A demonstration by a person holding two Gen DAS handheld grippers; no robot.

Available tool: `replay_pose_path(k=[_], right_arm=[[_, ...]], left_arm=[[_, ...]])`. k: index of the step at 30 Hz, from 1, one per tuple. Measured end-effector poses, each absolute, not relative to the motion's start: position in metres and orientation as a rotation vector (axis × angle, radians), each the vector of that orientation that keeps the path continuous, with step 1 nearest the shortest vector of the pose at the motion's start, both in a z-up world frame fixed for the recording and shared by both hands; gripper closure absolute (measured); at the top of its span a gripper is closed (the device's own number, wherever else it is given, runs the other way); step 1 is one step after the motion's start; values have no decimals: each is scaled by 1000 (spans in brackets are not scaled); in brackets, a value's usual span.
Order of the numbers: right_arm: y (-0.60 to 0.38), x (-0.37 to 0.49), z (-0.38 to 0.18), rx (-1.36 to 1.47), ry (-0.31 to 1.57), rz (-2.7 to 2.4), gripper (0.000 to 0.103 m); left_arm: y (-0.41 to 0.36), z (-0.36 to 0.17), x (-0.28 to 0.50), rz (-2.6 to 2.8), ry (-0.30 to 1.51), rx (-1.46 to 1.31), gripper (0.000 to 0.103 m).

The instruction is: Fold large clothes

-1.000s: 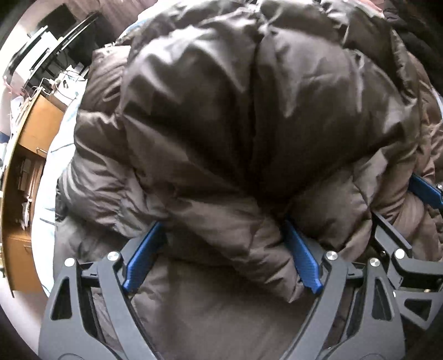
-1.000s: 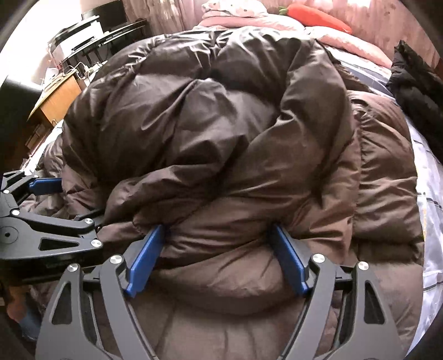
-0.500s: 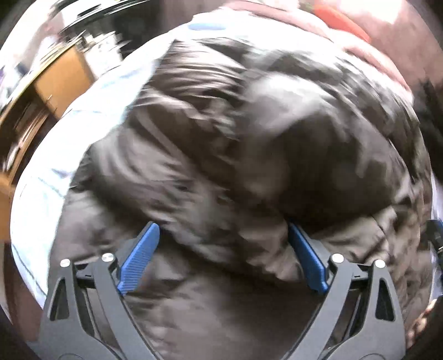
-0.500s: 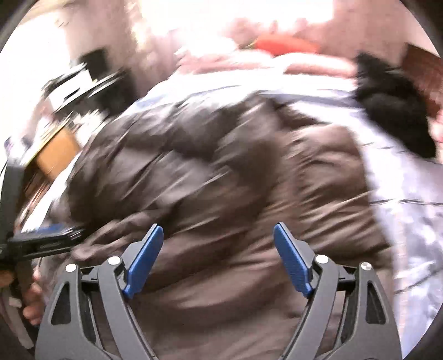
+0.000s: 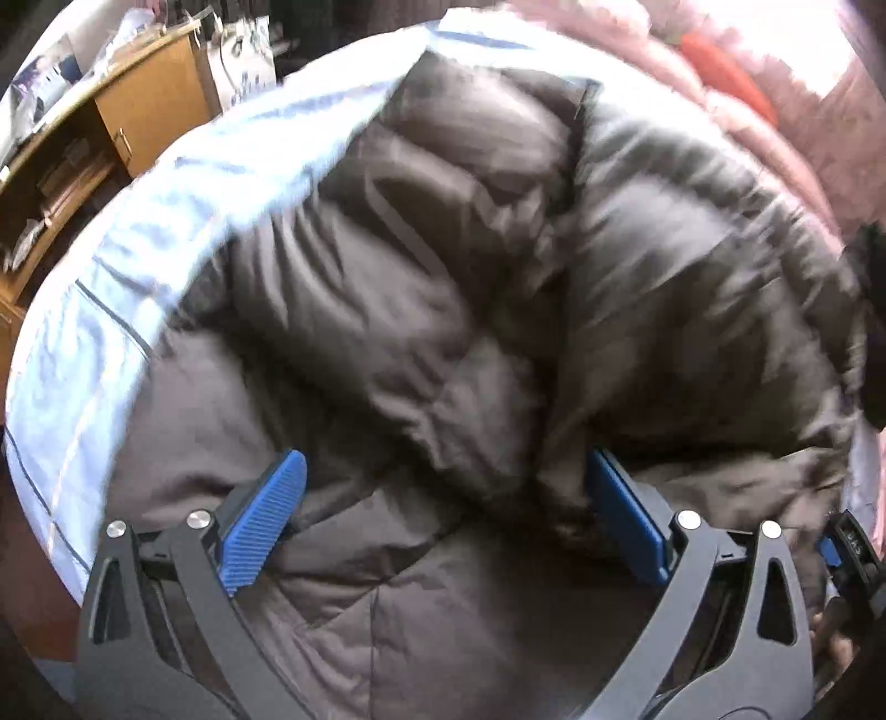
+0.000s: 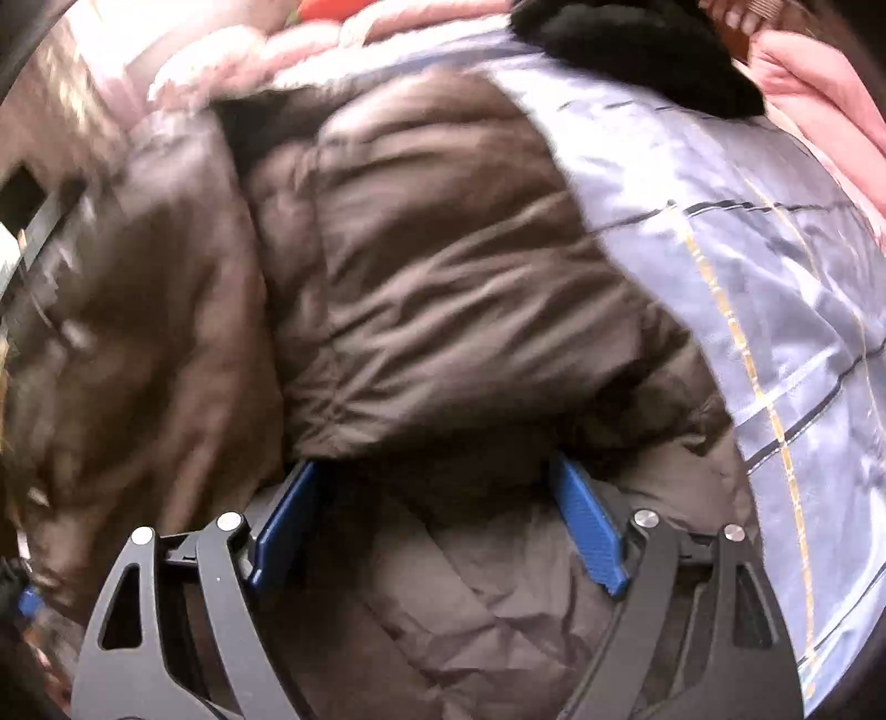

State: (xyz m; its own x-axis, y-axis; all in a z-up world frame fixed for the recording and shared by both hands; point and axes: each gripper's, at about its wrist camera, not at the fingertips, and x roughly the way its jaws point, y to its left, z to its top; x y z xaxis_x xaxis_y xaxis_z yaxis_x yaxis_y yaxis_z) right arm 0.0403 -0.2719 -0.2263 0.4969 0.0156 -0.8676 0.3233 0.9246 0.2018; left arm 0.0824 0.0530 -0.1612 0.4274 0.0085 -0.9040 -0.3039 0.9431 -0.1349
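**Big brown puffy coat lies bunched up on the bed**

A big brown puffy coat [image 5: 498,288] lies in a thick heap on a bed. Under it is a light blue bedsheet [image 5: 111,310] with thin dark lines and yellow lines. The coat is folded over on itself, so a fat roll of it sits on top of a flatter part.

The left gripper [image 5: 443,515] points down at the coat. Its two blue pads [image 5: 260,520] stand far apart and the jaws are opening wider. A fold of the coat sits between them. The pad on the left side of the picture looks free of the cloth. The other pad is right up against the fold, and it is too blurry to tell if it presses.

The right gripper [image 6: 437,515] also points down at the coat, near the coat's edge by the bedsheet. Its jaws are spread wide too, with the fat roll of coat just past the pads.

A wooden cabinet [image 5: 111,133] stands beside the bed. Pink bedding [image 6: 266,50] lies past the coat, and a black fuzzy garment [image 6: 637,50] rests on the sheet.
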Motion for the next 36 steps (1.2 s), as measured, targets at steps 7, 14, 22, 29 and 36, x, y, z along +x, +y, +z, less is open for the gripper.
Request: replay_pose_path(k=[7, 14, 22, 29, 36], right_arm=[[-280, 73, -156, 569, 879, 45, 19], [-262, 179, -117, 591, 913, 242, 19], [-215, 306, -181, 591, 1359, 314, 24], [-206, 323, -156, 543, 1177, 380, 81], [-205, 305, -79, 514, 802, 543, 85]], left_arm=[[-9, -93, 83, -25, 1021, -188, 2], [-117, -107, 37, -277, 1014, 254, 2], [-139, -152, 62, -353, 1202, 265, 2], [-149, -185, 108, -312, 1235, 367, 2], [-132, -181, 162, -176, 1198, 273, 2]])
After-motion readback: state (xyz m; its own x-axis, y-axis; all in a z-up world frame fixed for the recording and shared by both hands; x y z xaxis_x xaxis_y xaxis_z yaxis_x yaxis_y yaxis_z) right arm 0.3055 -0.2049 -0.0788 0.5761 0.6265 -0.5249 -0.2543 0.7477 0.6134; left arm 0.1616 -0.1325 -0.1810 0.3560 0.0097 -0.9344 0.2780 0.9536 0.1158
